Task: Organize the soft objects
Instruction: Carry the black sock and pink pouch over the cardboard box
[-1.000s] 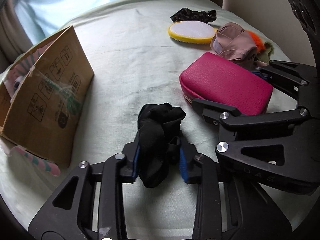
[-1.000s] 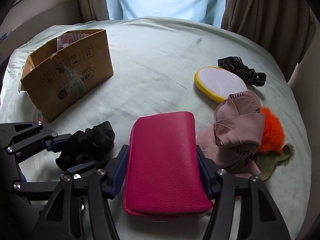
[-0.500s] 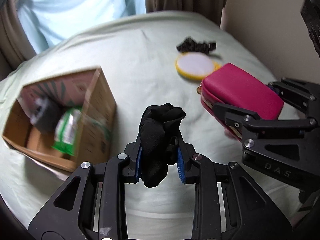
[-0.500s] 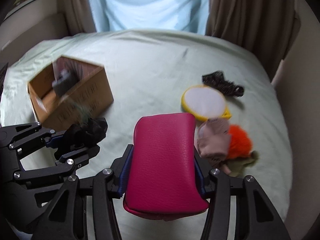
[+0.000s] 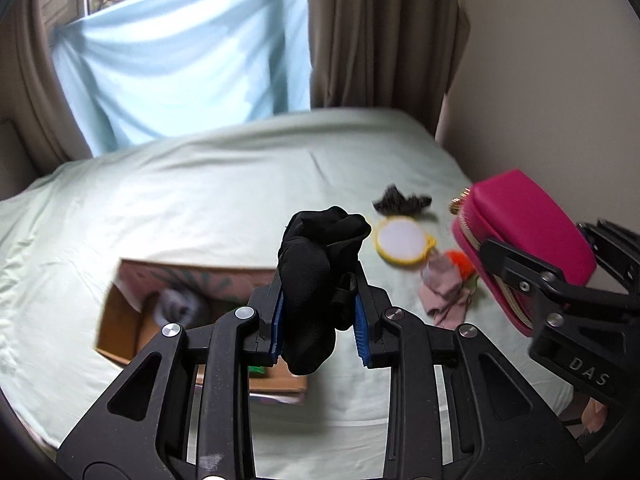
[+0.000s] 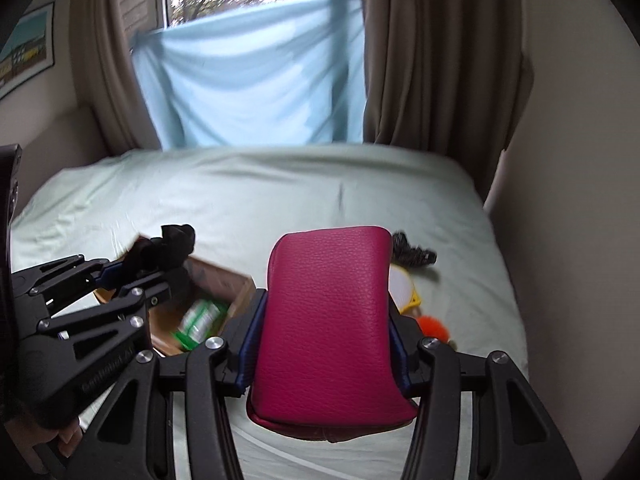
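My left gripper is shut on a bundle of black cloth and holds it high above the bed, over the near right edge of the open cardboard box. It also shows in the right wrist view. My right gripper is shut on a pink leather pouch, held in the air to the right of the box. The pouch also shows in the left wrist view.
On the pale green bed sheet lie a round yellow-rimmed pad, a black lace piece, a beige mask and an orange fluffy thing. The box holds a green packet. Curtains and a wall stand behind.
Both grippers have risen well above the bed with their loads. The left one has moved over the box, whose open top now shows from above.
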`<control>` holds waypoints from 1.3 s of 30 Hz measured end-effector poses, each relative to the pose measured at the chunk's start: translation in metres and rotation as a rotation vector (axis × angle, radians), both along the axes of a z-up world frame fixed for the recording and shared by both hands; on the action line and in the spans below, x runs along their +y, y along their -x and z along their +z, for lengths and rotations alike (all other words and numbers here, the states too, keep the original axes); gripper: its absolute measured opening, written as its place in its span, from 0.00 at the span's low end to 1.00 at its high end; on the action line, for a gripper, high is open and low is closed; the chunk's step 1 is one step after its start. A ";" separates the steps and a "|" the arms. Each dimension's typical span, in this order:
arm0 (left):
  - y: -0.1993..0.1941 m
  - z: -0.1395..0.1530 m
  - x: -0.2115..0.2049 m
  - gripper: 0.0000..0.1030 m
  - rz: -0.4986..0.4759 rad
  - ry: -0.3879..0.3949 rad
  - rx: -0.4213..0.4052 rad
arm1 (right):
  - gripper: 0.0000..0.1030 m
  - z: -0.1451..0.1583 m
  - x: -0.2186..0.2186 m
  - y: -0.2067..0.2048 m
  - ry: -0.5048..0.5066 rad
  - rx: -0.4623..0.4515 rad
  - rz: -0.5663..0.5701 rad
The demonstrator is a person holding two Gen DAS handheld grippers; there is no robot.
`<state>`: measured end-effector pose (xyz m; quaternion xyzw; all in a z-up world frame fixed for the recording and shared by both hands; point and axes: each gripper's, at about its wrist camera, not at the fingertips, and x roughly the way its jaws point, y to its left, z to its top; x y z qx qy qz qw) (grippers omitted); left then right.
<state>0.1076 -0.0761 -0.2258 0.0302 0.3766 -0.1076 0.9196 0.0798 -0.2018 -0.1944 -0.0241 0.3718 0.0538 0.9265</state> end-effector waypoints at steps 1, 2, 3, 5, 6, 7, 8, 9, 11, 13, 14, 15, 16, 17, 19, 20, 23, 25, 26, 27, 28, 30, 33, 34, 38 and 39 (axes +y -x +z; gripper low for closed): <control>0.000 0.010 0.008 0.24 -0.001 0.005 -0.008 | 0.47 0.012 0.008 0.002 0.000 -0.009 -0.014; 0.000 0.023 0.019 0.24 -0.002 0.010 -0.019 | 0.47 0.018 0.012 0.003 -0.001 -0.014 -0.023; 0.000 0.031 0.026 0.24 -0.005 0.014 -0.026 | 0.47 0.030 0.022 0.004 -0.006 -0.020 -0.037; 0.001 0.048 0.045 0.24 -0.005 0.022 -0.036 | 0.47 0.043 0.034 0.005 -0.012 -0.029 -0.058; 0.001 0.055 0.055 0.24 -0.001 0.025 -0.036 | 0.47 0.052 0.045 0.005 -0.020 -0.036 -0.073; 0.001 0.061 0.065 0.24 0.004 0.027 -0.036 | 0.47 0.056 0.050 0.005 -0.027 -0.038 -0.081; 0.001 0.067 0.074 0.24 0.012 0.029 -0.038 | 0.47 0.062 0.061 0.005 -0.038 -0.040 -0.093; 0.000 0.072 0.086 0.24 0.020 0.033 -0.038 | 0.47 0.065 0.068 0.005 -0.045 -0.040 -0.100; -0.004 0.080 0.108 0.24 0.038 0.035 -0.032 | 0.47 0.070 0.086 0.003 -0.061 -0.038 -0.105; -0.007 0.085 0.127 0.24 0.058 0.018 -0.035 | 0.47 0.071 0.102 0.000 -0.069 -0.031 -0.101; -0.010 0.086 0.137 0.24 0.069 0.015 -0.029 | 0.47 0.071 0.112 -0.003 -0.074 -0.025 -0.097; -0.014 0.086 0.151 0.24 0.083 0.013 -0.020 | 0.47 0.070 0.122 -0.007 -0.078 -0.017 -0.092; -0.018 0.087 0.161 0.24 0.093 0.013 -0.011 | 0.47 0.069 0.129 -0.011 -0.080 -0.010 -0.088; -0.022 0.084 0.168 0.24 0.101 0.013 -0.003 | 0.47 0.066 0.139 -0.015 -0.082 -0.001 -0.083; -0.029 0.081 0.188 0.24 0.124 0.013 0.012 | 0.47 0.061 0.157 -0.024 -0.092 0.018 -0.072; -0.033 0.078 0.198 0.24 0.131 0.013 0.023 | 0.47 0.056 0.168 -0.031 -0.095 0.035 -0.066; -0.049 0.067 0.223 0.24 0.148 0.011 0.064 | 0.47 0.044 0.190 -0.041 -0.099 0.073 -0.056; -0.058 0.056 0.236 0.24 0.157 0.008 0.097 | 0.47 0.031 0.203 -0.057 -0.103 0.116 -0.054; -0.065 0.050 0.241 0.24 0.158 0.008 0.119 | 0.47 0.026 0.207 -0.061 -0.104 0.133 -0.056; -0.073 0.040 0.246 0.24 0.158 0.004 0.154 | 0.47 0.018 0.211 -0.069 -0.109 0.161 -0.058; -0.077 0.033 0.248 0.24 0.159 0.004 0.170 | 0.47 0.010 0.215 -0.075 -0.113 0.184 -0.061; -0.087 0.017 0.252 0.24 0.154 -0.006 0.212 | 0.47 -0.004 0.219 -0.084 -0.120 0.229 -0.067; -0.105 -0.007 0.254 0.24 0.146 -0.026 0.273 | 0.47 -0.031 0.221 -0.101 -0.139 0.310 -0.086; -0.109 -0.015 0.254 0.24 0.143 -0.032 0.299 | 0.47 -0.042 0.218 -0.108 -0.155 0.348 -0.098; -0.121 -0.052 0.252 0.24 0.136 -0.049 0.398 | 0.47 -0.075 0.209 -0.125 -0.208 0.455 -0.146; -0.125 -0.062 0.251 0.24 0.138 -0.050 0.426 | 0.47 -0.086 0.204 -0.131 -0.225 0.492 -0.164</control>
